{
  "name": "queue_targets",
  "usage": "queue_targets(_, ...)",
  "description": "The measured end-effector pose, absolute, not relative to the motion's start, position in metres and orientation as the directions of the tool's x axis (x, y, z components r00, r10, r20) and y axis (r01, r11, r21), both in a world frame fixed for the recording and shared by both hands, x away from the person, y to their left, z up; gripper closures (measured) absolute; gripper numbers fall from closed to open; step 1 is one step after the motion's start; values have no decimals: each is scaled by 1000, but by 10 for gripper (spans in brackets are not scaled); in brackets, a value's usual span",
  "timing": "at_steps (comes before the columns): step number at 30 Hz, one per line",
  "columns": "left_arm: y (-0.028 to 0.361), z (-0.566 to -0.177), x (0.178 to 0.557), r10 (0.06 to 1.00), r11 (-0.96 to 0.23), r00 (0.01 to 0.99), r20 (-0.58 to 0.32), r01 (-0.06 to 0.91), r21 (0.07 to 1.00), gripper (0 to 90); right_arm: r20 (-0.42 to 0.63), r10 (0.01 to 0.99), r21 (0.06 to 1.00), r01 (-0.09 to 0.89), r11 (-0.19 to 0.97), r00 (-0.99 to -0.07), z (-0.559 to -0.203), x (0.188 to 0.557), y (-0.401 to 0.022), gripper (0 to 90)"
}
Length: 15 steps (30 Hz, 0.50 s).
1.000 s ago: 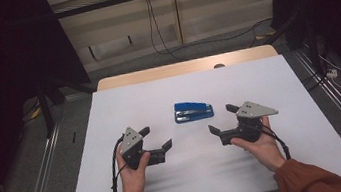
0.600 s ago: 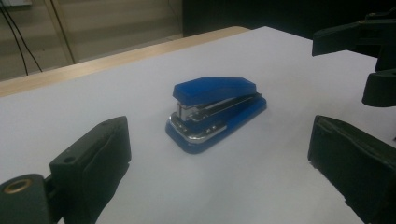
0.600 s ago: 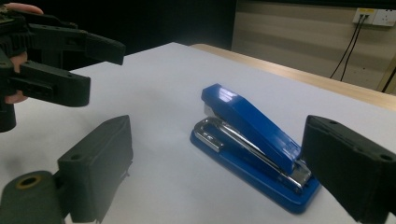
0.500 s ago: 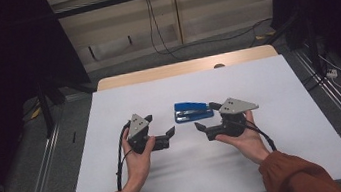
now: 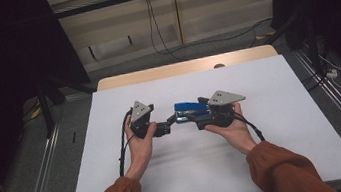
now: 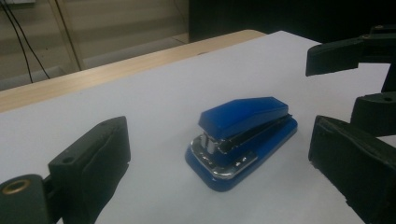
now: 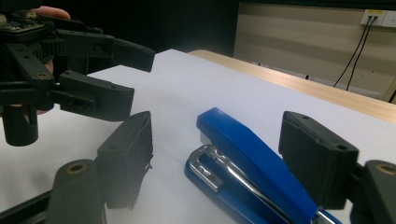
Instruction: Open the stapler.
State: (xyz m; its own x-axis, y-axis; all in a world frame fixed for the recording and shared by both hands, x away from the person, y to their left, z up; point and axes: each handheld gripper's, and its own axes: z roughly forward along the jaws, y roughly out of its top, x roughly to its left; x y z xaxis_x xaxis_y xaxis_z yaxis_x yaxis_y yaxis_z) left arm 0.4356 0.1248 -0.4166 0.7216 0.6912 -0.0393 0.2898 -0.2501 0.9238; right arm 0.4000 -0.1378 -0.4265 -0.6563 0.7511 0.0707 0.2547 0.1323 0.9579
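Stapler [image 5: 188, 108], blue with a metal base, lay flat on the white table [image 5: 286, 110] between the two grippers, which faced each other from either side. Right gripper [image 7: 215, 154] had its jaws spread on both sides of the stapler's near end, not pressing it, and they had just been closing. Left gripper [image 6: 224, 158] pointed at the stapler's other end, jaws spread wide, the stapler just ahead and untouched.

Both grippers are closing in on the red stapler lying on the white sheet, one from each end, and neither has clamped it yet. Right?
Not quite: the stapler is blue, not red, as the left gripper view shows. The rest holds: the left gripper and right gripper flank it on the white sheet, unclamped, the right's jaws having just been closing around it.
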Motion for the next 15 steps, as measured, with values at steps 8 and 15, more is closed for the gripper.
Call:
queue_targets(8, 124, -430, 453, 683, -299, 730, 8, 269, 915, 47, 71, 749, 961, 247, 127, -658, -429, 410, -132, 388)
queue_targets(15, 125, -432, 451, 675, -336, 738, 4, 303, 892, 24, 76, 750, 960, 252, 123, -657, -434, 415, -129, 497)
